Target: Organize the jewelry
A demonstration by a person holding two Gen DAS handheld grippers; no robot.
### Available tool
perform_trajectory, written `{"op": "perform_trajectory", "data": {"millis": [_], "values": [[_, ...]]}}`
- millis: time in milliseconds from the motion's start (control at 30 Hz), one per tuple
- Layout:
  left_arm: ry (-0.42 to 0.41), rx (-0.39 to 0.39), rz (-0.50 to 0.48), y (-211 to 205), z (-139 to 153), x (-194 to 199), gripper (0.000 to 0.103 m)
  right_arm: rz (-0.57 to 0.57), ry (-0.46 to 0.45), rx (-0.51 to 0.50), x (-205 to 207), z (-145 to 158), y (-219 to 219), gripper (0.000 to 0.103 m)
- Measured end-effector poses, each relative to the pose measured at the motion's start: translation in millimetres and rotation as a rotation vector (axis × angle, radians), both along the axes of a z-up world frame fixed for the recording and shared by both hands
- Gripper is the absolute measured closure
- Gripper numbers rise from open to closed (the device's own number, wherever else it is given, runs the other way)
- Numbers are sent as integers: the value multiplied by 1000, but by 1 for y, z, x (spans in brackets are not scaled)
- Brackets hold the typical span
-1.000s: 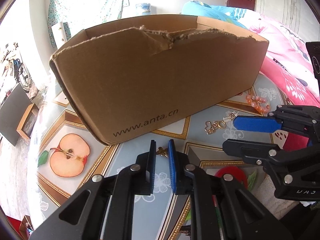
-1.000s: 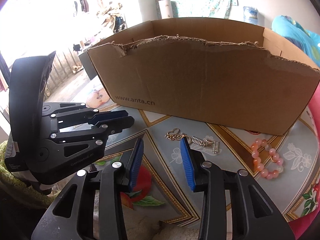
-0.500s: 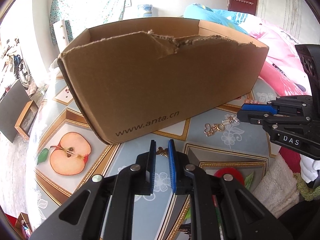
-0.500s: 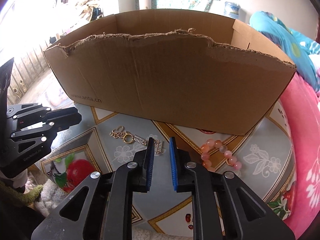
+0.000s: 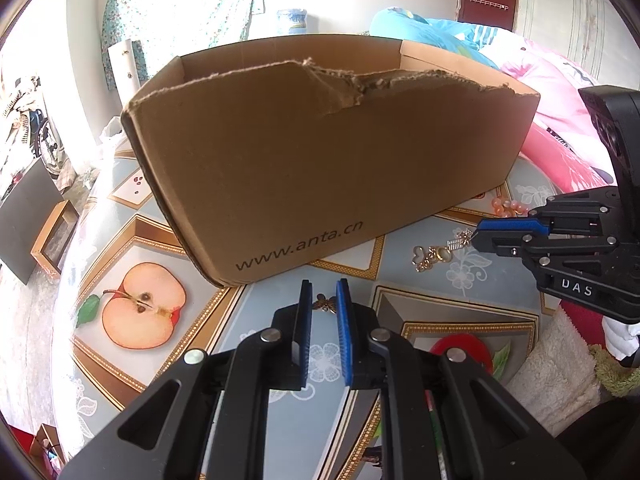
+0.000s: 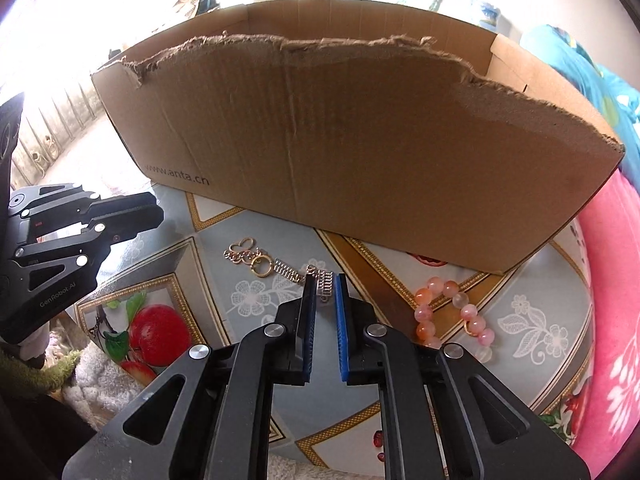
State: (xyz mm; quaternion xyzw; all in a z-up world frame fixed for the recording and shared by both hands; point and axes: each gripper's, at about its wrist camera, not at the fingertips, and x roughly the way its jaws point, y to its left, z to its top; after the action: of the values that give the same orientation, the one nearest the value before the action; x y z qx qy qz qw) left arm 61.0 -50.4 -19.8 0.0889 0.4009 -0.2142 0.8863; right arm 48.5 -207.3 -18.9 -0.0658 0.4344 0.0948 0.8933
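Note:
A torn cardboard box point(image 5: 328, 152) marked www.anta.cn stands on the fruit-print table; it also fills the right wrist view point(image 6: 360, 136). A gold chain with a heart and ring point(image 6: 256, 258) lies in front of it, its silver end piece point(image 6: 325, 282) between the nearly closed jaws of my right gripper point(image 6: 325, 292). In the left wrist view the chain point(image 5: 434, 256) meets the right gripper point(image 5: 480, 236). My left gripper point(image 5: 323, 300) is nearly shut around a small gold butterfly charm point(image 5: 325, 303). A pink bead bracelet point(image 6: 452, 312) lies right of the chain.
The table point(image 5: 280, 412) has a patterned glass top with apple prints. A pink quilt point(image 5: 560, 112) lies to the right beyond the table edge. A fluffy white cloth point(image 5: 552, 368) sits at the near right edge. A dark framed board point(image 5: 32, 216) stands left.
My right gripper has moved right and forward to the chain's silver end and narrowed from open to nearly shut. The left gripper has held its place over the butterfly charm.

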Motion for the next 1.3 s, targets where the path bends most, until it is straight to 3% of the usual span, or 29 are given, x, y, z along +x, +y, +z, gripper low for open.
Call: {"op": "perform_trajectory", "data": {"millis": [133, 267, 633, 733, 900, 1133, 1200, 1300], "values": [[-1, 0, 0, -1, 0, 0, 92, 19, 1, -18, -3, -1, 3, 96], [-6, -1, 0, -1, 1, 0, 92, 3, 21, 38, 5, -3, -2, 103], [-31, -9, -14, 0, 11, -11, 92, -51, 15, 126, -3, 11, -25, 103], [-37, -8, -15, 0, 13, -13, 92, -61, 0, 118, -5, 14, -27, 103], [-32, -7, -13, -1, 12, -13, 92, -74, -19, 69, 6, 13, -25, 88], [-26, -10, -3, 1, 12, -10, 92, -90, 16, 21, 25, -3, -24, 88], [-23, -9, -5, 1, 11, -9, 92, -75, 24, 14, 27, -2, -21, 100], [-21, -7, -10, -1, 10, -7, 92, -78, 18, -16, 28, -2, -12, 100]]}}
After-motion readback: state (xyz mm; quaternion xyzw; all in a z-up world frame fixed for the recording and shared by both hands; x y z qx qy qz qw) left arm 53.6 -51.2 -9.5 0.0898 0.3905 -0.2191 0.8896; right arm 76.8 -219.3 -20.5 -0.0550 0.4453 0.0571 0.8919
